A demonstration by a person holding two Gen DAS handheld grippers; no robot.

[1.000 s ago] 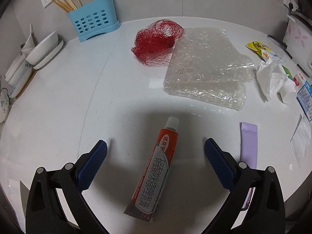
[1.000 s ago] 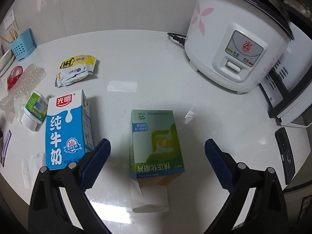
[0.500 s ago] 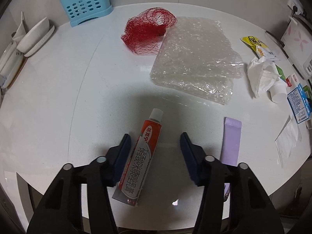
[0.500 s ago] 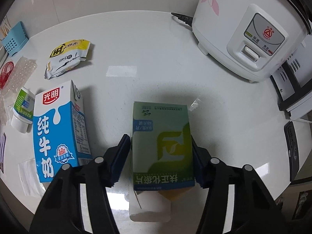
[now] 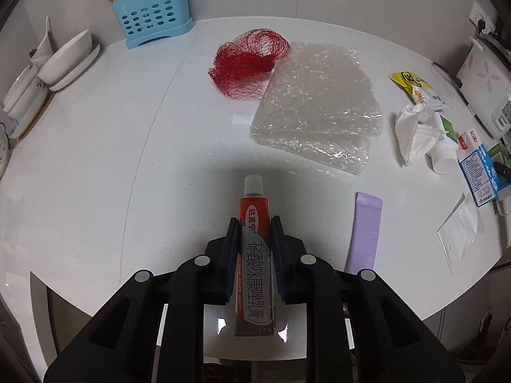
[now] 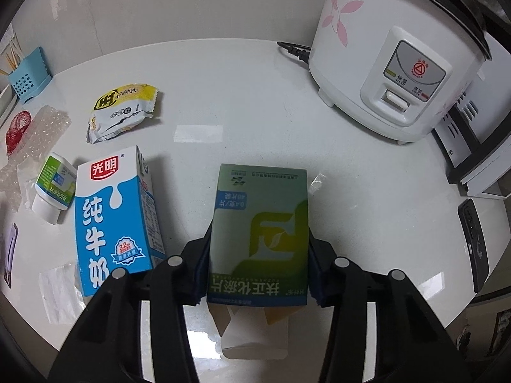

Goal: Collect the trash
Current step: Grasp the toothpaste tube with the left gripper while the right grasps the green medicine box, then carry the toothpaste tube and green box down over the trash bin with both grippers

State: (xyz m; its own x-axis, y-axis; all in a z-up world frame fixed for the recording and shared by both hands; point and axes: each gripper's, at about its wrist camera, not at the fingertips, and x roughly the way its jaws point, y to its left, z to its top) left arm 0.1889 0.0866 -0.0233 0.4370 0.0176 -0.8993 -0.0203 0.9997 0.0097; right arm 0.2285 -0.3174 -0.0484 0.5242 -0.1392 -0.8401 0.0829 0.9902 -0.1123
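The left gripper (image 5: 254,223) sat at the bottom centre of its view, its blue pads closing tight on both sides of a red and white ointment tube (image 5: 254,255) that lay lengthwise between them, white cap pointing up the frame. The tube rested on the white countertop (image 5: 127,159), near its front edge. Just right of the gripper lay a flat lilac sachet (image 5: 365,233). Farther up, centre right, a folded sheet of bubble wrap (image 5: 319,105) spread out, with a red mesh net (image 5: 249,60) touching its upper left corner. At the right edge were a crumpled white tissue (image 5: 418,127), a yellow snack wrapper (image 5: 412,86) and a clear plastic scrap (image 5: 460,229). In the upper left stood a blue holder with chopsticks (image 5: 153,22), and white bowls (image 5: 67,60) were stacked at the left edge.

The right gripper (image 6: 257,233) filled the bottom of its own view, jaws closing on a green medicine box (image 6: 260,236); the pads pressed against the box's two long sides, and its open flaps showed below. The box lay flat on the same counter. Just left of it lay a blue and white milk carton (image 6: 111,220), and beside that a small white bottle with a green label (image 6: 52,188) on its side. The yellow wrapper showed again above the carton, in the upper left. A white rice cooker with pink petals (image 6: 392,63) stood in the upper right, well apart from the box, and a dark remote-like device (image 6: 474,239) lay at the right edge
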